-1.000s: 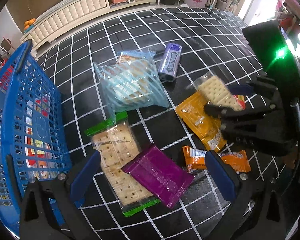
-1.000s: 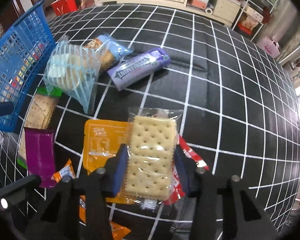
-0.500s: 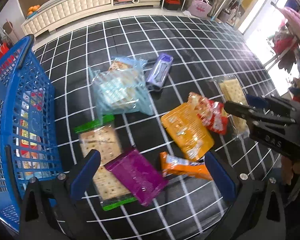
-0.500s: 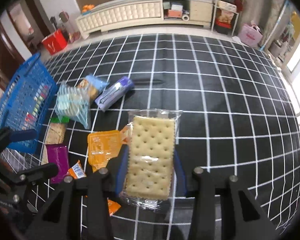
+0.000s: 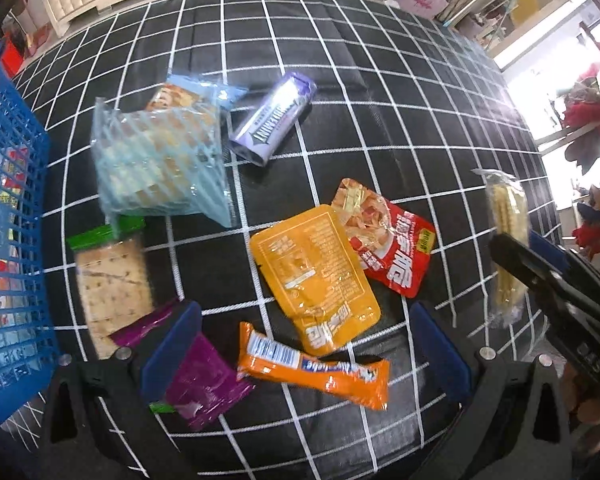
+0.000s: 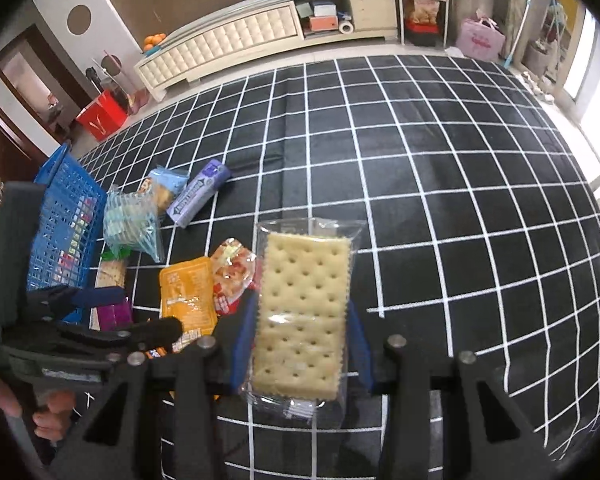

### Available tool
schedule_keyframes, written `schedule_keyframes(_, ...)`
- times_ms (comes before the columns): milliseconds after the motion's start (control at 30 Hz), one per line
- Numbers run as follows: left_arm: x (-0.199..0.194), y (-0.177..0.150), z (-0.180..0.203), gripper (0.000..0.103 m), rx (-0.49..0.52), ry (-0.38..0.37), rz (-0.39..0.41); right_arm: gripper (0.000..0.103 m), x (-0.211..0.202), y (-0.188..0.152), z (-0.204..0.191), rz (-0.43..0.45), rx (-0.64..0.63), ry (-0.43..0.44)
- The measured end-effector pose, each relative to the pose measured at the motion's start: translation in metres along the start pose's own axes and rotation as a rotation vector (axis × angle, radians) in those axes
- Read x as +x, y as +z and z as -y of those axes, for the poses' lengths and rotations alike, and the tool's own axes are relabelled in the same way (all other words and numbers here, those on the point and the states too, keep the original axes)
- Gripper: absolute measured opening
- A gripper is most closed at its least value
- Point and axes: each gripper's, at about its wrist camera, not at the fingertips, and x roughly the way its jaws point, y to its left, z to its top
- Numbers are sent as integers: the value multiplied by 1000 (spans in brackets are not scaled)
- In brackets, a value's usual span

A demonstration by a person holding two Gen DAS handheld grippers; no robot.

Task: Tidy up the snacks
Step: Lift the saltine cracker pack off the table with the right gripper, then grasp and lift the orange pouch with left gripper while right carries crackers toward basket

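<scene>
My right gripper [image 6: 302, 340] is shut on a clear pack of square crackers [image 6: 302, 312], held above the black checked cloth [image 6: 460, 184]; the same cracker pack [image 5: 506, 236] shows edge-on at the right of the left wrist view. My left gripper [image 5: 304, 356] stands open just above an orange bar [image 5: 316, 368], with a purple pouch [image 5: 204, 384] under its left finger. An orange sachet [image 5: 316, 276], a red packet [image 5: 388, 244], a purple stick pack [image 5: 272, 120], a pale blue striped bag [image 5: 156, 160] and a green-ended cracker pack [image 5: 112, 280] lie spread on the cloth.
A blue mesh basket [image 5: 8, 208] holding several packets stands at the left edge of the cloth. A low cream cabinet [image 6: 236, 36], a red bag [image 6: 102, 116] and shelves line the far wall. A hand [image 6: 48, 412] grips the left tool.
The right gripper lifted the cracker pack up off the red packet and away to the right. The left gripper shifted right, from over the green cracker pack and purple pouch to over the orange bar.
</scene>
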Motion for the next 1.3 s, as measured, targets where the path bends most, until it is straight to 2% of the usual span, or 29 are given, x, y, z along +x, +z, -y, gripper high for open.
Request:
schedule_keyframes(167, 30, 1, 12, 103, -3, 19, -54, 48, 3, 0, 8, -3, 13, 9)
schedule_keyframes(333, 56, 2, 22, 103, 24, 101, -77, 48, 1, -2, 14, 5, 16, 12)
schedule_keyframes(467, 65, 4, 28, 103, 37, 141, -46, 48, 3, -3, 18, 3, 26, 15)
schedule_keyframes(567, 72, 7, 40, 101, 52, 193, -53, 48, 5, -4, 22, 6, 46, 9)
schedule_keyframes(600, 72, 7, 42, 95, 43, 194, -54, 48, 5, -5, 23, 7, 51, 11)
schedule_keyframes(700, 69, 9, 54, 66, 47, 193, -40, 48, 5, -7, 23, 9, 54, 13)
schedule_keyframes(767, 69, 12, 59, 63, 67, 190, -47, 48, 5, -8, 23, 6, 55, 18)
schedule_keyframes(867, 65, 13, 57, 48, 76, 183, -53, 48, 8, -7, 20, 2, 50, 19)
schedule_keyframes(933, 60, 14, 54, 32, 86, 174, -46, 48, 9, -8, 15, 0, 44, 26)
schedule_keyframes(1033, 56, 11, 52, 21, 95, 163, -30, 48, 9, -9, 8, -5, 26, 29)
schedule_keyframes(1133, 53, 8, 49, 15, 95, 127, -29, 48, 5, -9, 5, -4, 19, 19)
schedule_keyframes(1200, 51, 3, 52, 14, 90, 83, -35, 48, 1, -8, 3, -2, 12, 10)
schedule_keyframes(1300, 43, -2, 54, 14, 104, 89, -9, 48, -7, -6, -4, 1, 1, -1)
